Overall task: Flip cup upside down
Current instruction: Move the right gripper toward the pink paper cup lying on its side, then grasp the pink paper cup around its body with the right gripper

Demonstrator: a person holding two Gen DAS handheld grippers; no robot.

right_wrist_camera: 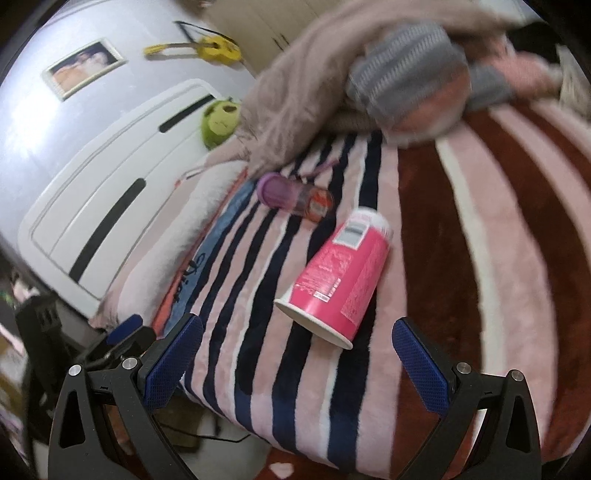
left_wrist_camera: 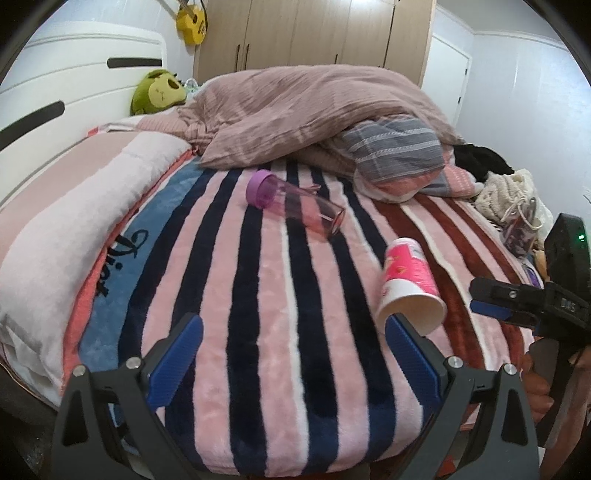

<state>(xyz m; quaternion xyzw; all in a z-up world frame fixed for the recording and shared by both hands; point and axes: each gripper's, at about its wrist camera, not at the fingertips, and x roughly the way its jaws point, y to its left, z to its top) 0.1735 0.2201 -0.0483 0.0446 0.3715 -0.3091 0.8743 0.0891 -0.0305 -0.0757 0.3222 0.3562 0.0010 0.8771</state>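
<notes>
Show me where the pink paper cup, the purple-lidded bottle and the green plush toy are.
pink paper cup (right_wrist_camera: 338, 277), right wrist view, on its pink side wall.
purple-lidded bottle (left_wrist_camera: 295, 206), left wrist view, on its clear body.
green plush toy (left_wrist_camera: 157, 92), left wrist view, on its face.

We saw the right gripper (left_wrist_camera: 517, 306) cut off at the frame's edge, and the pillow (right_wrist_camera: 410, 85) was motion-blurred.

A bed (left_wrist_camera: 280, 369) under a striped blanket fronts a white headboard (left_wrist_camera: 74, 81), wooden wardrobe (left_wrist_camera: 314, 33) and pale walls (left_wrist_camera: 524, 110).
</notes>
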